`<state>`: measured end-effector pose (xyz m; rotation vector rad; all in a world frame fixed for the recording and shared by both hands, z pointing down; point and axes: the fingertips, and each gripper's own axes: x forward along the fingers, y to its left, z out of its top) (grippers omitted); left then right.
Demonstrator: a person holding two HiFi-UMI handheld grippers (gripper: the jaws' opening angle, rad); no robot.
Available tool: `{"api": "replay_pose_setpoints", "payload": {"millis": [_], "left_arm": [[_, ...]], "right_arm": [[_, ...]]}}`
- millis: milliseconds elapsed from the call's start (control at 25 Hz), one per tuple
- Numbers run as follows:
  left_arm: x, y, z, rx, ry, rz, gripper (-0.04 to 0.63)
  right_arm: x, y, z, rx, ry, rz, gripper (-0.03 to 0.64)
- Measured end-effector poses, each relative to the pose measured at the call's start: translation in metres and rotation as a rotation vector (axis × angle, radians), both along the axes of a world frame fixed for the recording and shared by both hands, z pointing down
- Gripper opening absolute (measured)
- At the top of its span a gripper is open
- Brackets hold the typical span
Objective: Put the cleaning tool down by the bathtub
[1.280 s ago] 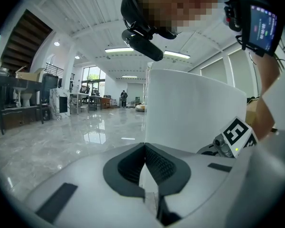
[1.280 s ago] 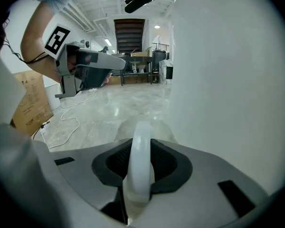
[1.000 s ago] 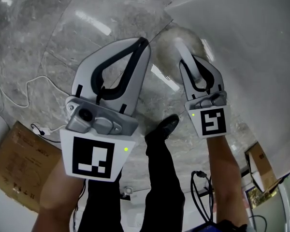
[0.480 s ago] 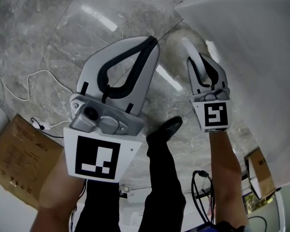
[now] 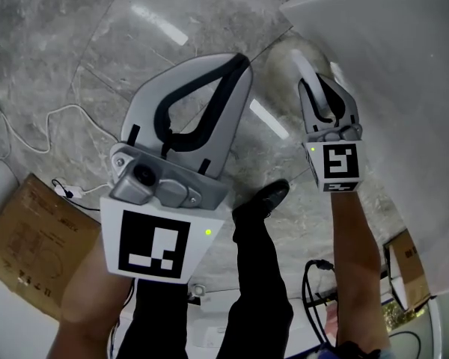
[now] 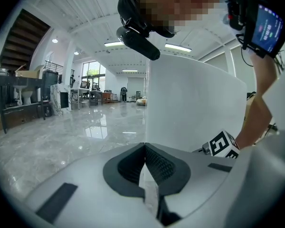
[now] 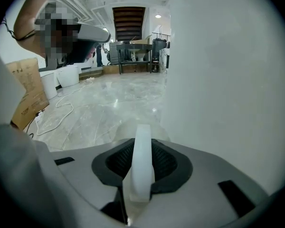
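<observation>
The right gripper [image 5: 320,96], clamped on the white-handled fluffy cleaning tool [image 7: 142,160], has edged toward one o'clock beside the white bathtub [image 5: 389,73]; the left gripper [image 5: 236,62] stays closed, empty

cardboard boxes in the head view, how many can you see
2. One cardboard box lies on the floor at lower left; the other sits at lower right by the bathtub. Others may be hidden.

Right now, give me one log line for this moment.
right tongs shut on cleaning tool | left tongs shut, empty | tool beside bathtub, not yet released
</observation>
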<state>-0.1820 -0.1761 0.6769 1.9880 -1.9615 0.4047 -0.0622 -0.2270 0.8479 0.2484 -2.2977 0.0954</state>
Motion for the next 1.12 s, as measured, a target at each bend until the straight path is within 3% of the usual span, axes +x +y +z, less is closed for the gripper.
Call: {"api": "replay_pose_setpoints", "payload": {"millis": [760,1120], "left_arm": [[0.001,0.004,0.005,-0.016,-0.012,0.02,0.018],[0.002,-0.002,-0.002,-0.006,-0.01,0.019,0.018]], "right_arm": [[0.005,-0.004,0.035,-0.012,0.035,0.016,0.109],[0.002,0.0,0.024,-0.017,0.023,0.007,0.109]]}}
